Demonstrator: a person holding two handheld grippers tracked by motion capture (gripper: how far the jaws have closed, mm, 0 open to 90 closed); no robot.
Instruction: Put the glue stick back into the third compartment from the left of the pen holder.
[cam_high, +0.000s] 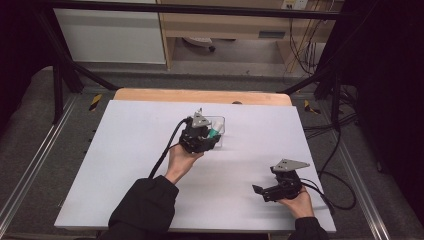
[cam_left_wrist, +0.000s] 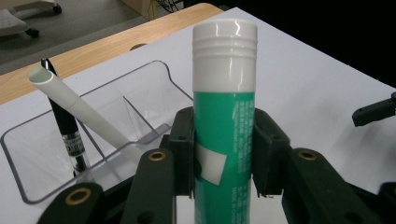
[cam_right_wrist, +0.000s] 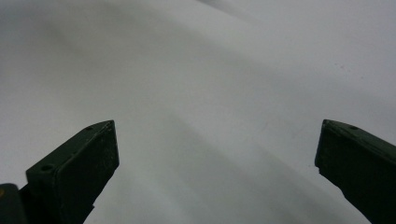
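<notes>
Left gripper (cam_left_wrist: 224, 154) clenched on upright green glue stick (cam_left_wrist: 224, 121), white cap at 12 o'clock. Clear organizer tray (cam_left_wrist: 154, 84) at 10 o'clock holds white tube (cam_left_wrist: 74, 105) and black pen (cam_left_wrist: 65, 126). Right gripper (cam_right_wrist: 217, 149) released, jaws wide over white table (cam_right_wrist: 210, 70).

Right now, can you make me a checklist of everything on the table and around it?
Surface: white table top, wooden edge at the far side.
Job's things: green glue stick with white cap, upright; clear plastic organiser tray with dividers.
Clutter: black pen and white tube leaning in the tray.
Grippers: left gripper shut on the glue stick; right gripper open, empty, above the table top.
Cables: black cable trailing from the left gripper; more by the right side.
Surroundings: grey floor, wooden shelf unit behind.
</notes>
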